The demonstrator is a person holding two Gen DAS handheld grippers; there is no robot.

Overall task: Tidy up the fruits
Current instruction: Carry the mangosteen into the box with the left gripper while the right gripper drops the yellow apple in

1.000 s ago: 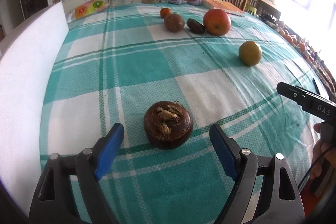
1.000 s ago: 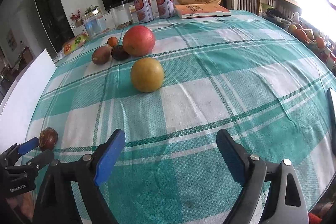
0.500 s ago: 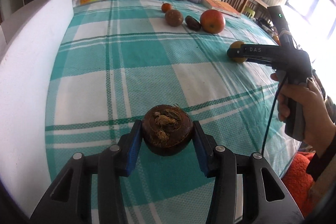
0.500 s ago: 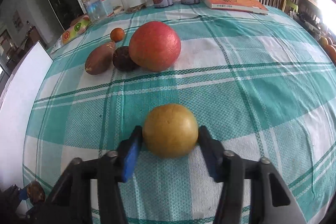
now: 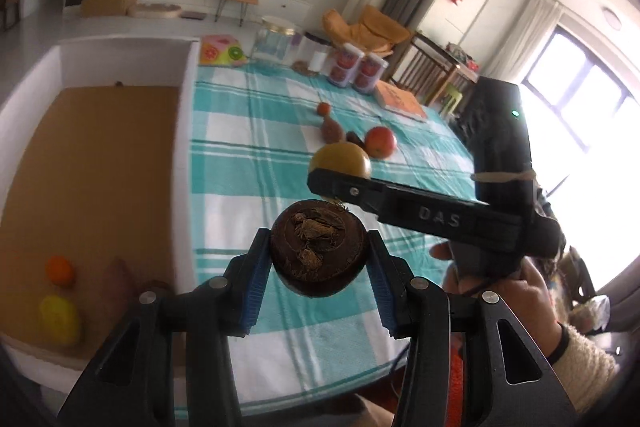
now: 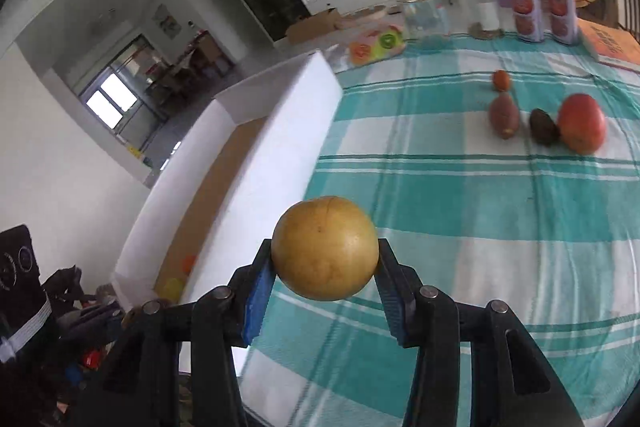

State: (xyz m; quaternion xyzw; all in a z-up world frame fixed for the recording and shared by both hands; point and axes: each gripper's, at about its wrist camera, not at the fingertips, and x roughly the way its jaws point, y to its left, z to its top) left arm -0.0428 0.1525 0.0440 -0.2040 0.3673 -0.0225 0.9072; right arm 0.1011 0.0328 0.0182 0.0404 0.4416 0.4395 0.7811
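Left gripper [image 5: 319,259] pinching dark brown fruit [image 5: 319,247], lifted off tablecloth [image 5: 240,163]; right gripper [image 6: 324,267] clamping yellow fruit [image 6: 325,247], also airborne. Risk: round fruit slipping from narrow pads, or grippers colliding, right one crossing just ahead of left. Versus 0.5 s ago: both raised, swung toward white box [image 5: 92,163] at left. Remaining fruits [image 6: 580,123] far ahead.

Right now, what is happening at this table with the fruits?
A person is sorting fruit with a gripper in each hand. The left gripper holds a dark brown round fruit in the air, and the right gripper holds a yellow round fruit. Beside the table stands a white box with some fruit already inside. Four fruits lie on the checked tablecloth, among them a red apple.
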